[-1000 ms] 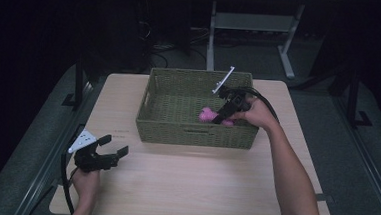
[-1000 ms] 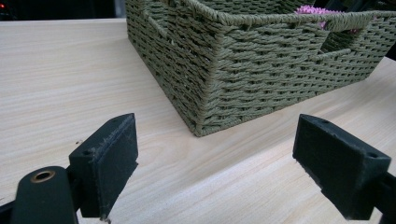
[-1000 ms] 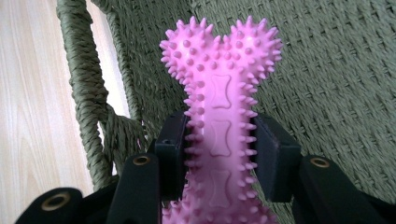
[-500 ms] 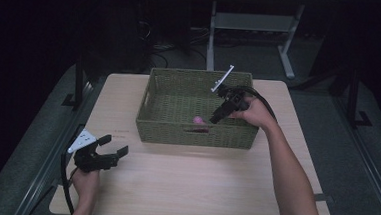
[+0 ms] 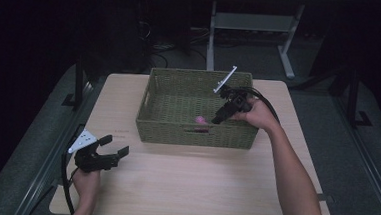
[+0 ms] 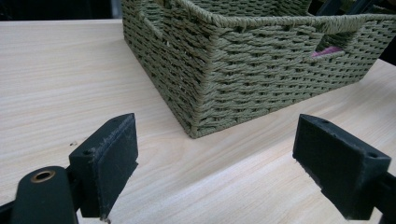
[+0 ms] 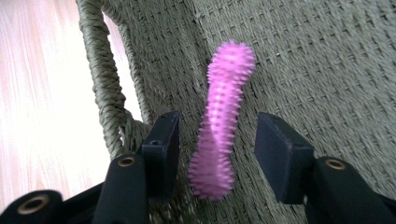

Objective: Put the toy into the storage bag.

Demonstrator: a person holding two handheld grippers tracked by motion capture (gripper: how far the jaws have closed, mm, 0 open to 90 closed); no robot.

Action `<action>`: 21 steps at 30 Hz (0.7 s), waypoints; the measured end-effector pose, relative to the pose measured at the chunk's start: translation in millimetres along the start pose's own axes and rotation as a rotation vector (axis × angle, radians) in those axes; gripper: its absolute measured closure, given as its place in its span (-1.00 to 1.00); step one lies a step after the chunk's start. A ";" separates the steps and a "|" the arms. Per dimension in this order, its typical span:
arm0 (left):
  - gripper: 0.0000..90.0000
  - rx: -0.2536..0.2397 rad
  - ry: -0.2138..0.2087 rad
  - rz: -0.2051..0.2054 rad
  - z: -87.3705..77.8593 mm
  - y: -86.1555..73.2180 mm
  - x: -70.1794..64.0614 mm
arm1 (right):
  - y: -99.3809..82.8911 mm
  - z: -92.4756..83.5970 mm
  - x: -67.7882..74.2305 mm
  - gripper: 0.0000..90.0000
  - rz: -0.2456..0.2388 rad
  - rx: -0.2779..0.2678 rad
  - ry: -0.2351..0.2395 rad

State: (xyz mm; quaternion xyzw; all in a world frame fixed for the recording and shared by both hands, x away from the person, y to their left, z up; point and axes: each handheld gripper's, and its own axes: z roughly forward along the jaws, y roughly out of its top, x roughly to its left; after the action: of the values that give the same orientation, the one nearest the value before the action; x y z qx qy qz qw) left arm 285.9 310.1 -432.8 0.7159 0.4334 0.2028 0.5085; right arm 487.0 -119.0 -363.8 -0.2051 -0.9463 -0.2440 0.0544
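The basket [image 6: 261,74] is rough woven green cord, the table [image 6: 60,84] smooth pale wood, the pink toy [image 7: 219,126] spiky rubber.

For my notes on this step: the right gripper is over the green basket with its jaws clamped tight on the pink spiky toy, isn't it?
Not quite: the right gripper is over the basket, but its jaws have just been opening. In the right gripper view the toy sits between them with a gap on each side, not clamped.

Our left tongs [image 6: 215,168] sit low over the counter [image 6: 56,79], jaws spread wide, nothing between them. Just ahead we see the near corner of the green woven basket [image 6: 219,79]. Something pink [image 6: 327,51] shows through its handle slot at upper right.
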 end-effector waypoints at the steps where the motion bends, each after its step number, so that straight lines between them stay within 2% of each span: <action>1: -0.70 0.003 0.000 0.001 0.2 0.0 0.0 | -0.3 -1.9 0.7 0.06 0.006 0.000 -0.003; 8: -0.70 0.002 0.003 0.000 0.0 0.0 0.2 | -1.3 -16.5 4.0 0.01 0.015 -0.046 -0.026; 21: -0.70 0.001 -0.001 0.005 0.0 0.1 -0.5 | -3.8 -28.5 11.2 -0.01 0.006 -0.052 -0.039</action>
State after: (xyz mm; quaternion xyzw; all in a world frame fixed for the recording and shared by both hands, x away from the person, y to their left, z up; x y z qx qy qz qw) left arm 285.6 309.7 -432.7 0.7175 0.4313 0.2034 0.5077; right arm 475.4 -131.8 -338.2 -0.2142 -0.9398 -0.2644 0.0312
